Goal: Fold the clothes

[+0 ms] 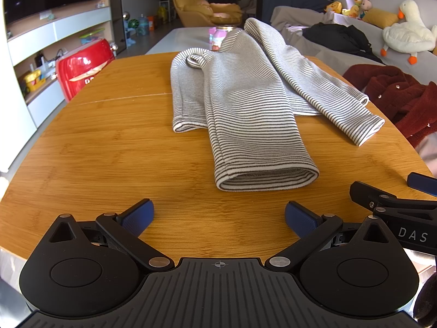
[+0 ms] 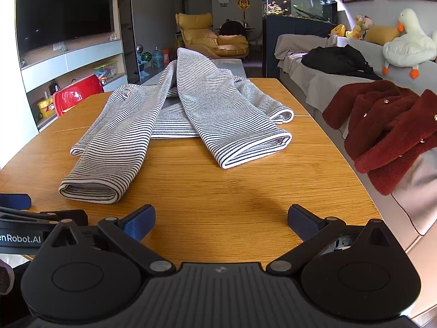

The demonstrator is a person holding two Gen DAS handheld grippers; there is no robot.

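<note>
A grey-and-white striped garment (image 1: 240, 101) lies on the wooden table (image 1: 95, 150), its two long tube-like ends pointing toward me. The nearer end's opening (image 1: 266, 179) lies just ahead of my left gripper (image 1: 218, 217), which is open with nothing between its blue pads. In the right wrist view the same garment (image 2: 174, 114) spreads across the table (image 2: 218, 191), one end (image 2: 90, 191) at the left and one (image 2: 256, 150) at the centre right. My right gripper (image 2: 221, 221) is open and empty, hovering over bare wood short of both ends.
A dark red fleece jacket (image 2: 387, 128) hangs over the grey sofa (image 2: 314, 82) right of the table. A red case (image 1: 82, 68) stands off the table's left edge. A pink bottle (image 1: 218, 38) stands beyond the garment. The right gripper's body (image 1: 396, 207) shows beside the left one.
</note>
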